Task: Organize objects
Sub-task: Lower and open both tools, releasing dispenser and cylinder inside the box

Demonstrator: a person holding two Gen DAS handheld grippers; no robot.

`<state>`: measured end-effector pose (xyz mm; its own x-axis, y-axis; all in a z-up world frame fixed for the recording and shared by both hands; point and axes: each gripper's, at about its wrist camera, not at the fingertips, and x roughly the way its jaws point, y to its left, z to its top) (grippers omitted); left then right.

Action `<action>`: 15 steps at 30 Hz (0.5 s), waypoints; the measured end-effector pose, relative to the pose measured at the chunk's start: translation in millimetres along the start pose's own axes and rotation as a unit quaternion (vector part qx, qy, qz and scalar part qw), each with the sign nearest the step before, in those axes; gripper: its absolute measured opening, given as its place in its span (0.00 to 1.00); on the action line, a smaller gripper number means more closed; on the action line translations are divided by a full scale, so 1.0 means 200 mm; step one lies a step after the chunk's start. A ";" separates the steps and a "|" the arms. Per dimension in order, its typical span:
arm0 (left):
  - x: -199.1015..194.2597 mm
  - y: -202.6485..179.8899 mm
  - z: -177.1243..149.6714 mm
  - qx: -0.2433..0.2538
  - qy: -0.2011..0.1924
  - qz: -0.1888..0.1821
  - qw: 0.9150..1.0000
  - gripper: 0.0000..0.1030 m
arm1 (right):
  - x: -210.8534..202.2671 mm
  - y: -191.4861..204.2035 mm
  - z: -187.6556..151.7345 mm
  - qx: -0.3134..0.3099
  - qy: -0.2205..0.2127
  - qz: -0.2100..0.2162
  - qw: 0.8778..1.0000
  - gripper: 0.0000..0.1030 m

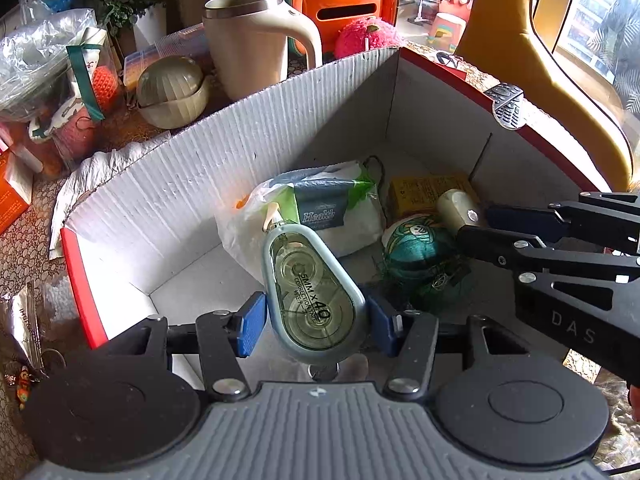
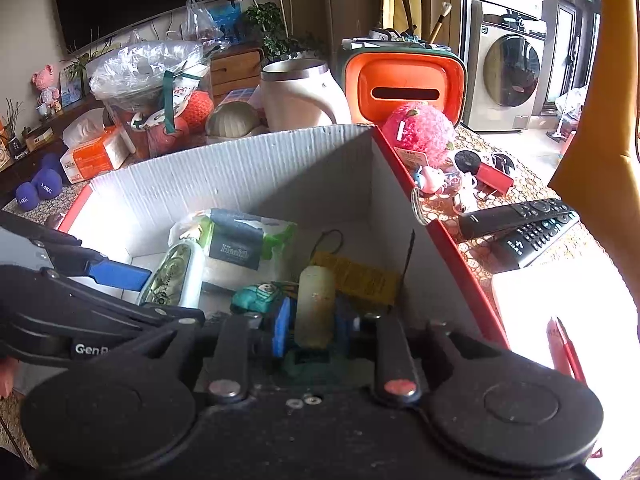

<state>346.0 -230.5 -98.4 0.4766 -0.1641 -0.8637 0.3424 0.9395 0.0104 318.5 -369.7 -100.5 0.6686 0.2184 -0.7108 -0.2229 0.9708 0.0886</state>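
Observation:
My left gripper (image 1: 314, 322) is shut on a grey correction tape dispenser (image 1: 310, 292), held above the open white cardboard box (image 1: 180, 184) with red edges. My right gripper (image 2: 314, 322) is shut on a cream cylindrical tube (image 2: 316, 304) inside the same box; it also shows in the left wrist view (image 1: 458, 210). In the box lie a white and green "Health" packet (image 1: 332, 208), a teal embroidered pouch (image 1: 416, 246) and a yellow packet (image 1: 420, 196). The correction tape also shows in the right wrist view (image 2: 172, 276), beside the left gripper's blue fingers (image 2: 116, 274).
Behind the box stand a cream kettle (image 1: 248, 48), an orange tissue holder (image 1: 344, 4), a pink plush (image 1: 366, 38) and a cream bowl (image 1: 172, 92). Plastic bags (image 1: 48, 72) crowd the left. Two remotes (image 2: 524, 224), a red clip (image 2: 494, 178) and a red pen (image 2: 564, 346) lie right of the box.

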 end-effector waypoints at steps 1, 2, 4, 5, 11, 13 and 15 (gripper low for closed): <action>0.00 0.00 0.00 -0.004 0.001 0.002 1.000 0.53 | 0.00 0.00 0.00 0.000 0.000 0.000 1.000 0.24; 0.00 0.01 0.00 -0.007 0.001 0.001 1.000 0.53 | -0.01 0.00 0.00 0.000 -0.001 0.001 1.000 0.25; -0.01 0.00 -0.01 -0.010 -0.002 0.000 1.000 0.54 | -0.02 0.01 -0.01 0.000 -0.002 0.002 1.000 0.26; -0.02 0.00 -0.01 -0.011 -0.003 0.001 1.000 0.55 | -0.03 0.01 -0.01 0.000 -0.003 0.003 1.000 0.27; -0.09 0.01 -0.03 -0.018 -0.018 -0.001 1.000 0.58 | -0.08 0.03 -0.01 0.000 -0.009 0.010 1.000 0.36; -0.12 0.01 -0.04 -0.018 -0.024 -0.001 1.000 0.58 | -0.11 0.04 -0.01 0.000 -0.011 0.011 1.000 0.36; -0.16 0.01 -0.06 -0.017 -0.030 -0.002 0.999 0.58 | -0.14 0.06 -0.01 -0.001 -0.014 0.013 1.000 0.36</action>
<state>322.1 -220.3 -76.4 0.5241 -0.1844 -0.8314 0.3173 0.9483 -0.0103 296.6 -364.1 -81.3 0.6817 0.2463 -0.6889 -0.2413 0.9646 0.1061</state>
